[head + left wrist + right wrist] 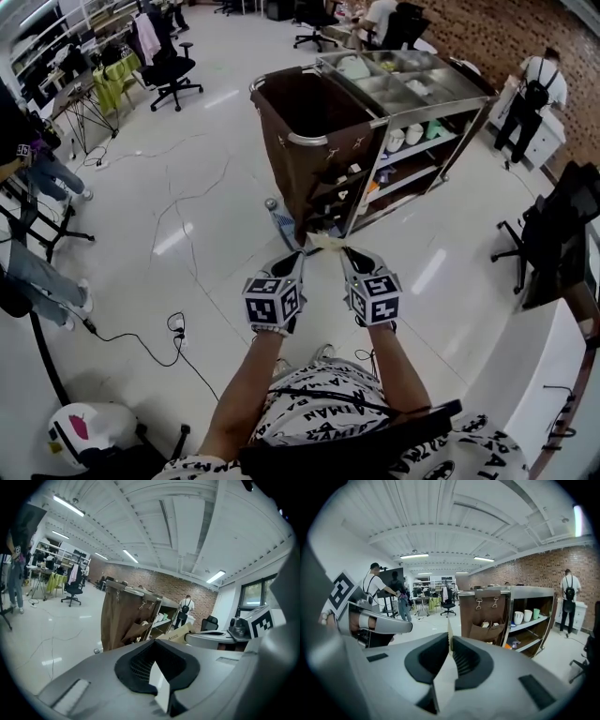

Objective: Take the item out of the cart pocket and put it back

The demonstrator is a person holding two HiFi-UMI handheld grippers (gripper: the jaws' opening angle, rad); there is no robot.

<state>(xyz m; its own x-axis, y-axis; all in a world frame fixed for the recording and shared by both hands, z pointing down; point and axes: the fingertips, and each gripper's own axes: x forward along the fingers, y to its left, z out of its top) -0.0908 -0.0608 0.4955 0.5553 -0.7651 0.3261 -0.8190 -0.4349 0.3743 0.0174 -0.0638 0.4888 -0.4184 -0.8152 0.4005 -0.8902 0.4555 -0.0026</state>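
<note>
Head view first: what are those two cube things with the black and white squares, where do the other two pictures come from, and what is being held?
Those cubes are part of two hand-held tongs. A person carries one in each hand. The head view looks down from a camera on the person's head. In it the left tongs and the right tongs both pinch one thin, pale packet. The other two pictures come from cameras riding on the tongs themselves, looking along their jaws. Each shows its jaws closed on the packet's edge. Ahead stands a service cart with side pockets and shelves holding cups, on a glossy floor.
</note>
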